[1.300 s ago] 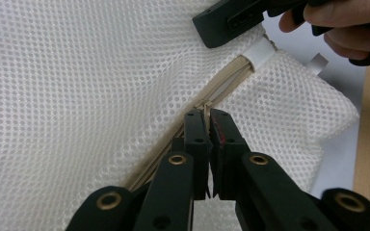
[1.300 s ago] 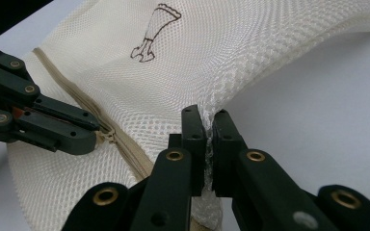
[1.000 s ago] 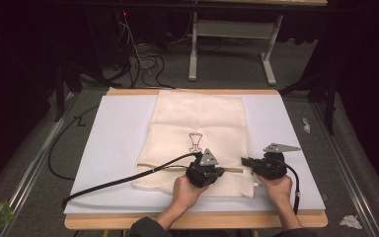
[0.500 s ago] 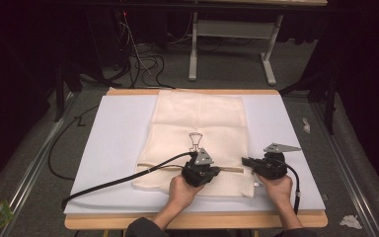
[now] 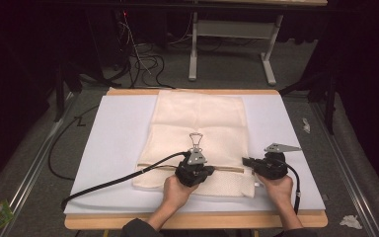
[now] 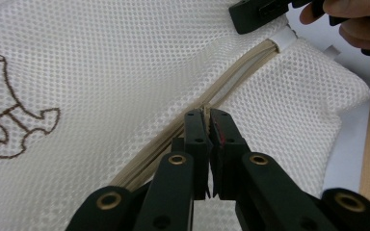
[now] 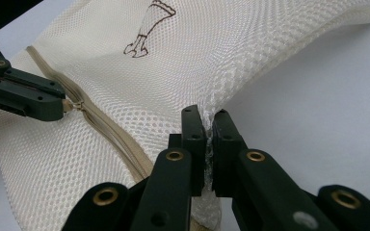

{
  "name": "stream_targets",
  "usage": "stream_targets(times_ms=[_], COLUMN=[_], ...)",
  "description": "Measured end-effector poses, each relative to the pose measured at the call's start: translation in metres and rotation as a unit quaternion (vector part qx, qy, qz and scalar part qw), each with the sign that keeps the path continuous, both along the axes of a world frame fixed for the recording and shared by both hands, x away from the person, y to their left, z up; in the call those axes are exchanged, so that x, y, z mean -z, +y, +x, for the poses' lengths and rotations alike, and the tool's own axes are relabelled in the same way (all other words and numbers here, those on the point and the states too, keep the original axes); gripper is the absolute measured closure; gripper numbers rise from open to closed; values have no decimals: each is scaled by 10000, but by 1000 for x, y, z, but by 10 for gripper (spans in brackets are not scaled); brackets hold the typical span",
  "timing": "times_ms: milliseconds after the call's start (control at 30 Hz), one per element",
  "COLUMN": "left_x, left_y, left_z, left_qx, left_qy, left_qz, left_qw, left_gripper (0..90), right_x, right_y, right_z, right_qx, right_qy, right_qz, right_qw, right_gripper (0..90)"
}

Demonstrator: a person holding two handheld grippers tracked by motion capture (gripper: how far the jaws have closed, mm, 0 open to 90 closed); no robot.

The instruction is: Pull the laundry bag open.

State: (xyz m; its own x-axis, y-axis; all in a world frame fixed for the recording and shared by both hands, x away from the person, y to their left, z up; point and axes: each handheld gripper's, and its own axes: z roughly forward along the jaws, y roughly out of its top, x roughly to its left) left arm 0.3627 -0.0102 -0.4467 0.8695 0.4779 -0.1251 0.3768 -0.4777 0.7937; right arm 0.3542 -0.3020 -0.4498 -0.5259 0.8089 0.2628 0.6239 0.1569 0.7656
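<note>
The cream mesh laundry bag (image 5: 197,133) lies flat in the middle of the white surface (image 5: 113,143), its zipper (image 5: 227,169) running across the lower part of the high view. The left gripper (image 6: 207,118) is pressed together on the zipper's slider, at about the middle of the zipper line. The right gripper (image 7: 208,126) pinches a fold of mesh at the bag's edge, in the lower right of the bag in the high view.

The main risk, as I judge it, is the slider slipping out from the left gripper's narrow tips: it is a small thing, and a pull at a slant to the track could jam it or twist it free. The mesh could also snag in the teeth, since the fabric beside the track is loose. If the right gripper's pinch on the thin mesh gives way, the bag would drag along with the slider rather than stay taut, and bunch up.

Around them, the embroidered brown figure (image 6: 14,120) sits at the left of the left gripper view, clear of the track. The left gripper's black cable (image 5: 113,180) trails off to the lower left across the bag's corner and the surface; it could tug at the hand. Crumpled scraps (image 5: 306,124) lie at the right, beyond the surface, well apart from the work.
</note>
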Motion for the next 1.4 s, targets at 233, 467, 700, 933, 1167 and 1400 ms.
stream_targets(times_ms=[233,467,700,933,1167,1400], left_x=[-2,-4,-7,-7,-9,-10], left_y=[6,15,24,32,35,39], left_z=[1,1,1,1,-1,-1], left_qx=[-29,-89,-151,-211,-196,-205], left_qy=[115,80,82,93,53,82], left_qz=[-126,-146,-204,-260,-252,-295], left_qw=[9999,9998,9996,9994,9995,9993], left_gripper=[870,870,871,871,871,871], right_x=[1,3,2,3,3,2], right_y=[0,-3,-3,-3,-2,-2], right_z=[1,1,1,1,1,1], right_qx=[-28,6,12,12,4,-8], right_qy=[7,7,-2,16,21,13], right_qz=[11,38,37,29,24,13], right_qw=[10000,10000,10000,10000,10000,10000], right_gripper=[879,879,879,879,878,879])
